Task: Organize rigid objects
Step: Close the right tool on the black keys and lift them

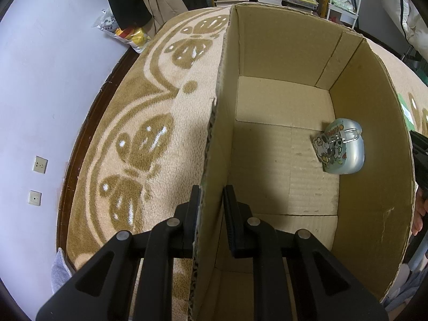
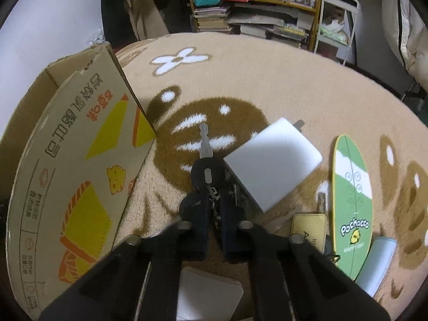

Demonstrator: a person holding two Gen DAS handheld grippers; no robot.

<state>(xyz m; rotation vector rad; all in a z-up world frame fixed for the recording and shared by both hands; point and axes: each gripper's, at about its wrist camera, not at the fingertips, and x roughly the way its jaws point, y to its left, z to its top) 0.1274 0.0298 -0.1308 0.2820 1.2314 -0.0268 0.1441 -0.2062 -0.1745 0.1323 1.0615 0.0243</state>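
1. Inside the cardboard box [image 1: 283, 144], against its right wall, lies a pale blue case [image 1: 345, 149] with a cartoon charm [image 1: 325, 147] clipped to it; the rest of the box floor is bare.
2. My left gripper [image 1: 211, 208] straddles the box's near left wall, one finger outside over the patterned rug [image 1: 149, 123], one inside. The outer finger lies against the cardboard; the inner one shows a slim gap, so I cannot tell whether it clamps the wall.
3. My right gripper [image 2: 214, 214] is clenched on a bunch of keys [image 2: 207, 171]: a black key head sticks out past my fingertips, its silver blade pointing away over the rug.
4. Only the right wrist view shows the box's printed outer side [image 2: 80, 176], standing left of the keys, and the loose things on the rug: a white flat slab [image 2: 275, 163] just right of the keys, a green oval Pochacco board [image 2: 351, 200], a small yellow-brown card [image 2: 307, 226] and a light blue item [image 2: 378, 262] near the board.
5. Only the left wrist view looks down into the box.
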